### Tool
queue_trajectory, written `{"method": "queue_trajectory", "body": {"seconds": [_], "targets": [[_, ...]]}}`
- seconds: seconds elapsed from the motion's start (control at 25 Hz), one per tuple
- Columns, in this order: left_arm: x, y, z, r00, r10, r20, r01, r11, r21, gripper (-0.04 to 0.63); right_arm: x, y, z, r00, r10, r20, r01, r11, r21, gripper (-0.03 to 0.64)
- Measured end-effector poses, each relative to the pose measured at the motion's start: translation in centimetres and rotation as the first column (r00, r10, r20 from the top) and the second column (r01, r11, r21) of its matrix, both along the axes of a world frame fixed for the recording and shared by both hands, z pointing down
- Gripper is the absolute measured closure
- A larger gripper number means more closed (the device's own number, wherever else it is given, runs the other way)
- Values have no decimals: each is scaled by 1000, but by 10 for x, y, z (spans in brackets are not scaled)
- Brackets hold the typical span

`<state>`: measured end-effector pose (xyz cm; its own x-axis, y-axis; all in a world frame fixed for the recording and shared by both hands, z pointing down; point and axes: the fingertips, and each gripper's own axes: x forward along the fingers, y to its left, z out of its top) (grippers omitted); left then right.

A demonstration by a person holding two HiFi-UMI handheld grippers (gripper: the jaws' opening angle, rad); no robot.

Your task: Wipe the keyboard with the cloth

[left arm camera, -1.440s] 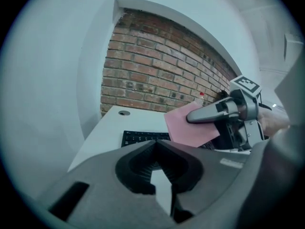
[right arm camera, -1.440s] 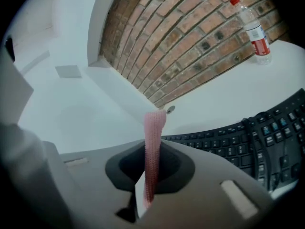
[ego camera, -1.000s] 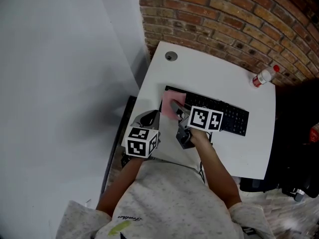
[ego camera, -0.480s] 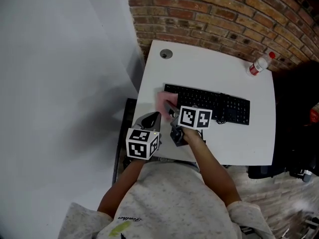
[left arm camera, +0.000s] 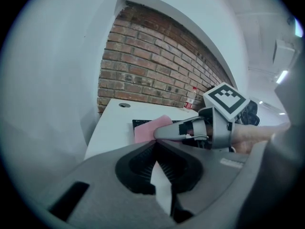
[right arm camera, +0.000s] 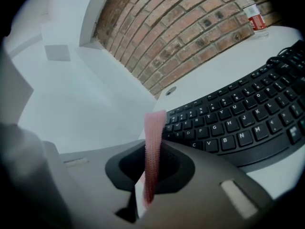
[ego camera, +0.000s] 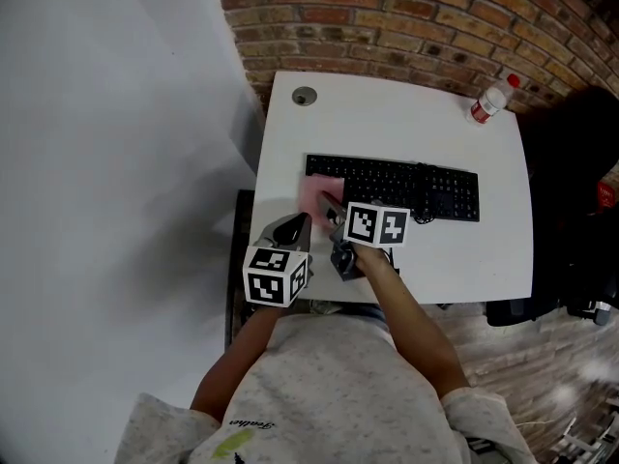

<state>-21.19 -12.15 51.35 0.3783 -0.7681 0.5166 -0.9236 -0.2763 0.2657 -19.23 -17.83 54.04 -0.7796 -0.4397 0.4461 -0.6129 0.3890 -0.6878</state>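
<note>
A black keyboard (ego camera: 406, 184) lies across the white table (ego camera: 387, 114). Over its left end is a pink cloth (ego camera: 317, 195), and my right gripper (ego camera: 330, 208) is shut on it. In the right gripper view the cloth (right arm camera: 155, 125) stands edge-on between the jaws, just in front of the keyboard's (right arm camera: 238, 123) left keys. My left gripper (ego camera: 296, 223) hovers near the table's front-left edge, shut and holding nothing. Seen from the left gripper view, the right gripper (left arm camera: 161, 133) and the cloth (left arm camera: 147, 130) are just ahead of the left gripper (left arm camera: 155, 145).
A plastic bottle (ego camera: 488, 99) with a red cap stands at the table's far right corner. A round cable hole (ego camera: 304, 96) sits at the far left corner. A brick wall (ego camera: 406, 8) runs behind the table, and a white wall is on the left.
The head camera has shifted, so the table sits more squarely in view. The right gripper with the cloth stays at the keyboard's left end, slightly nearer the front. The left gripper holds its place.
</note>
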Motion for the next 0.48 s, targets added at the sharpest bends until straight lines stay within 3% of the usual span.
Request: {"method": "queue_trajectory", "body": {"seconds": [0.48], "targets": [[28, 1, 1, 1000, 19, 2, -19, 1000, -7, 603, 33, 0, 4, 1000, 25, -3, -25, 1000, -6, 601]]}}
